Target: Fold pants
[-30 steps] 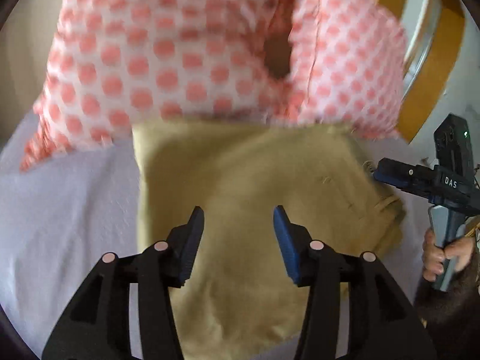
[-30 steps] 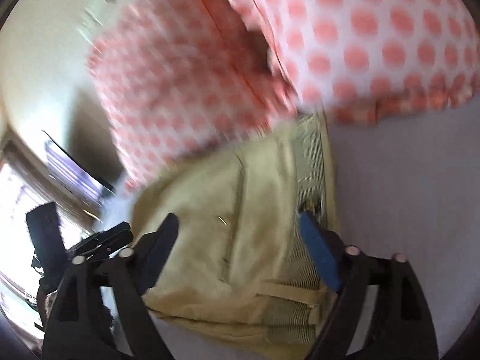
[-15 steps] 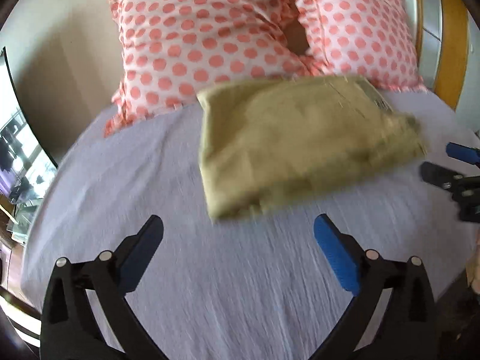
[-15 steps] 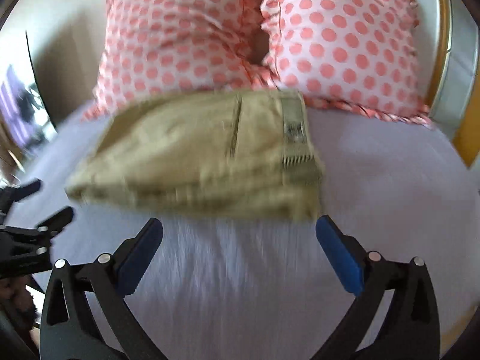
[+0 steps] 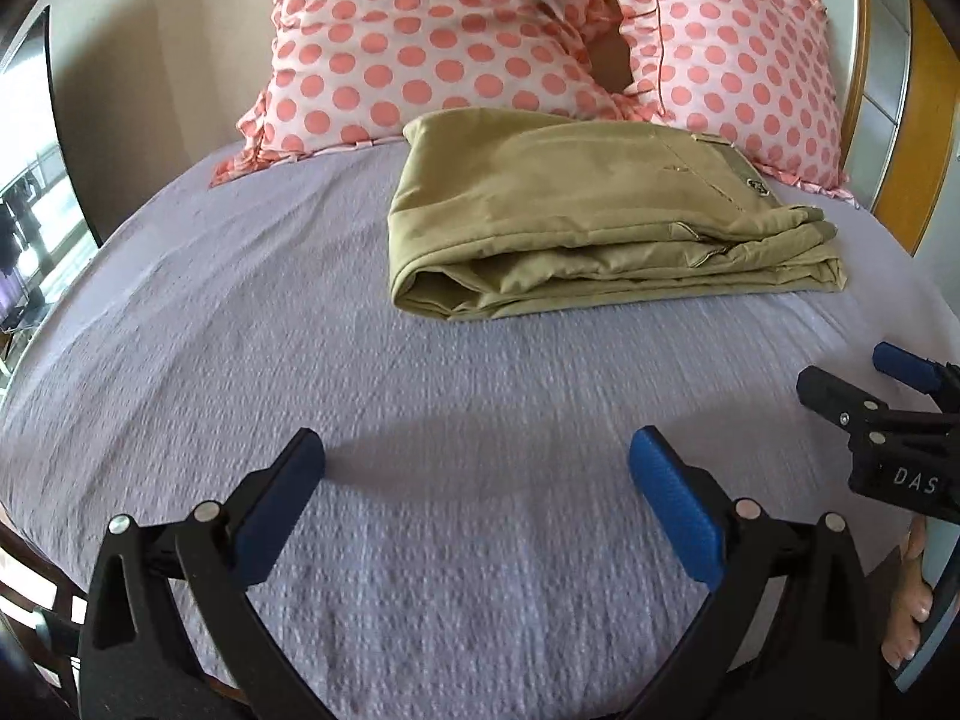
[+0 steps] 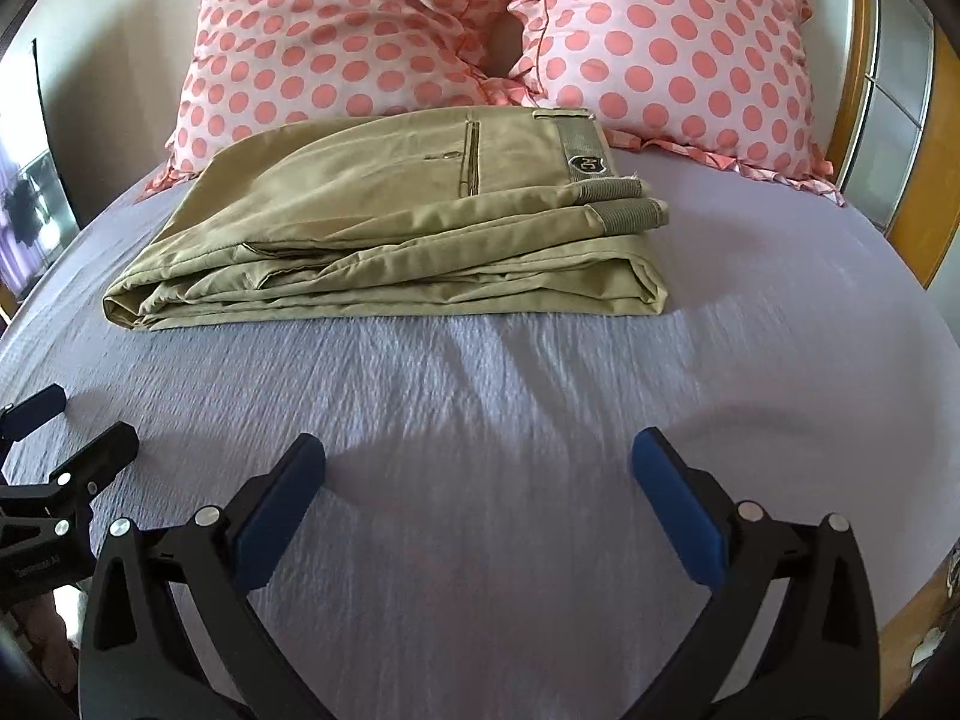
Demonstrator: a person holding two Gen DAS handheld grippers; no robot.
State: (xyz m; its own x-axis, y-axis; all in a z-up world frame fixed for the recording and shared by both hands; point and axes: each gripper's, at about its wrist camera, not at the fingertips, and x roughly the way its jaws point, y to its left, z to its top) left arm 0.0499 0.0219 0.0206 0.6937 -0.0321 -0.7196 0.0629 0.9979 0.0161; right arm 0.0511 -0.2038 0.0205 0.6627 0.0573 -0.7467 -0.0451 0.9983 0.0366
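The pants (image 5: 576,222) lie folded into a compact khaki bundle on the bed (image 5: 420,420), toward its head edge, their far side just against the two polka-dot pillows (image 5: 432,42), with the waistband (image 6: 585,150) turned to the bed's right side and the rounded fold to its left. The left gripper (image 5: 477,480) and the right gripper (image 6: 478,480) both hang low over the bare sheet near the foot edge, well apart from the bundle, each with its fingers spread wide and holding nothing. Judged from how the layers sit, the folding looks finished, so the step in hand appears to be the retreat: it would be done well by keeping both pairs of fingers wide and lifted off the sheet so that neither drags the cloth and pulls the stack askew. If any tidying is wanted, the lower layers jut a little past the top one along the near edge, and a light press there, not a pinch, should square them without reopening the fold. As for writing, the body of the right gripper, seen at the right rim of the left wrist view, carries the letters "DAS"; the small dark badge (image 6: 587,163) on the waistband bears a mark too small to read.
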